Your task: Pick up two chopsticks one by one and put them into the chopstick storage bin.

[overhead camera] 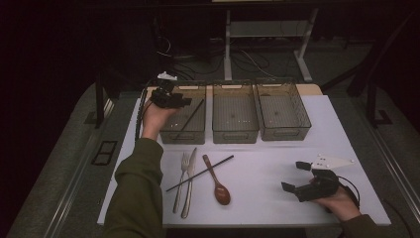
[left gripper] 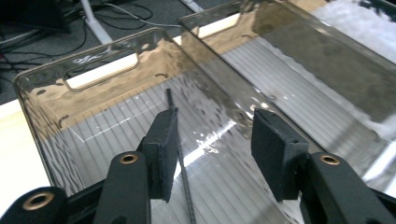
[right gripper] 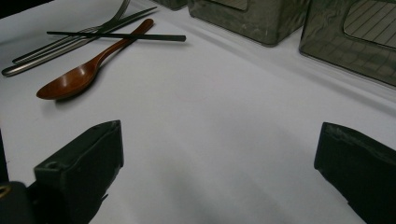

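Note:
My left gripper point(overhead camera: 182, 100) hangs over the left of three clear bins point(overhead camera: 183, 135), jaws apart and empty. A black chopstick point(overhead camera: 190, 116) leans inside that bin. In the left gripper view the chopstick point(left gripper: 185, 186) lies on the bin floor just beside the left pad point(left gripper: 164, 149), and nothing is pinched in the left gripper point(left gripper: 215, 144). My right gripper point(overhead camera: 295, 176) rests open near the table's front right, its wide jaws point(right gripper: 219, 158) framing bare white table. A second chopstick point(overhead camera: 200, 173) lies across a fork point(overhead camera: 182, 181), a knife point(overhead camera: 189, 186) and a wooden spoon point(overhead camera: 218, 182).
The middle bin point(overhead camera: 235, 135) and right bin point(overhead camera: 285, 133) stand in a row at the back of the white table point(overhead camera: 267, 198). In the right gripper view the spoon point(right gripper: 79, 74) and the chopstick point(right gripper: 116, 36) lie far left. Desk legs and cables sit beyond the table.

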`<action>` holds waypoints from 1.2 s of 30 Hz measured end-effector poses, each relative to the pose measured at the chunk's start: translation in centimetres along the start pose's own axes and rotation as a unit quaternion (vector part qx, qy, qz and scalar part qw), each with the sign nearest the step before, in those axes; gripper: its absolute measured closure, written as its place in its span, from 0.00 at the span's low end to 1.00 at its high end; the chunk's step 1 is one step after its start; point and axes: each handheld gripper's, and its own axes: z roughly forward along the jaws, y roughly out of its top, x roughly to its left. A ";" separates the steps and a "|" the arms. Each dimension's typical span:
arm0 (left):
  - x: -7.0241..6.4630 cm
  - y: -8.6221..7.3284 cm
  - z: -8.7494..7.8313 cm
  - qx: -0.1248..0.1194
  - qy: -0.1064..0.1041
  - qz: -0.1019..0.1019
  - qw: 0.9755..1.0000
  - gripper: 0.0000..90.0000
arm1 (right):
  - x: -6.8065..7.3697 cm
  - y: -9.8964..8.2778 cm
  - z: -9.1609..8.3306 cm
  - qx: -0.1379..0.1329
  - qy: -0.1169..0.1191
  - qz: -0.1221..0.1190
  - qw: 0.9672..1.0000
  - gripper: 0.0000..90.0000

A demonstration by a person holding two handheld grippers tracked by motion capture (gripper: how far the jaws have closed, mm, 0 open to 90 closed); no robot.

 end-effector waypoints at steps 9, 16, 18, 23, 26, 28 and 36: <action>-2.7 -0.1 -2.9 -0.024 -0.034 0.028 0.999 0.47 | 0.0 0.0 0.0 0.000 -0.001 0.001 1.000 0.01; -5.3 -1.9 -4.4 -0.038 -0.059 0.050 0.996 0.44 | 0.0 0.0 0.0 0.001 -0.003 0.001 1.000 0.01; -5.9 -2.5 -4.7 -0.035 -0.066 0.058 0.995 0.42 | 0.0 0.0 0.0 0.000 -0.003 0.001 1.000 0.01; -7.2 -4.0 -5.3 -0.036 -0.085 0.071 0.993 0.39 | 0.0 0.0 0.0 0.001 -0.004 0.001 1.000 0.01; -7.9 -5.1 -5.6 -0.038 -0.095 0.076 0.992 0.38 | 0.0 0.0 0.0 0.001 -0.005 0.001 1.000 0.01; -8.4 -5.9 -5.8 -0.041 -0.101 0.076 0.991 0.37 | 0.1 0.0 0.0 0.003 -0.004 0.004 1.000 0.01; -10.8 -9.2 -5.7 -0.038 -0.120 0.090 0.988 0.37 | 0.0 0.0 0.1 0.001 -0.005 -0.002 1.000 0.01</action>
